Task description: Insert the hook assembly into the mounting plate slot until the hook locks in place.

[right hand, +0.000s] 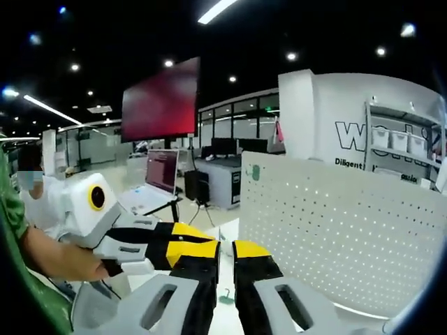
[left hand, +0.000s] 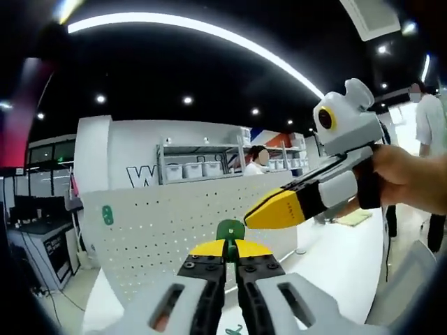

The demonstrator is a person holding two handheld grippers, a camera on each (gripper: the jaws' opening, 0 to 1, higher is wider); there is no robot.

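In the left gripper view my left gripper [left hand: 230,246] is shut on a small green hook piece [left hand: 230,229] that sticks up between its yellow tips. Just behind it stands the white perforated mounting plate [left hand: 160,223], upright, with a green hook [left hand: 107,214] fixed near its upper left. My right gripper [left hand: 276,209], held by a hand, comes in from the right above the left one, its yellow tip together. In the right gripper view my right gripper [right hand: 225,252] looks shut and empty, facing the plate [right hand: 335,230] and its green hook [right hand: 253,171]. The left gripper [right hand: 150,244] sits at left.
A loose green hook [right hand: 227,299] lies on the white table [left hand: 335,265] below the jaws. Behind the plate are shelves with white bins [left hand: 192,169] and a seated person [left hand: 257,159]. A laptop [right hand: 162,171] and a red screen [right hand: 160,101] stand at the far left.
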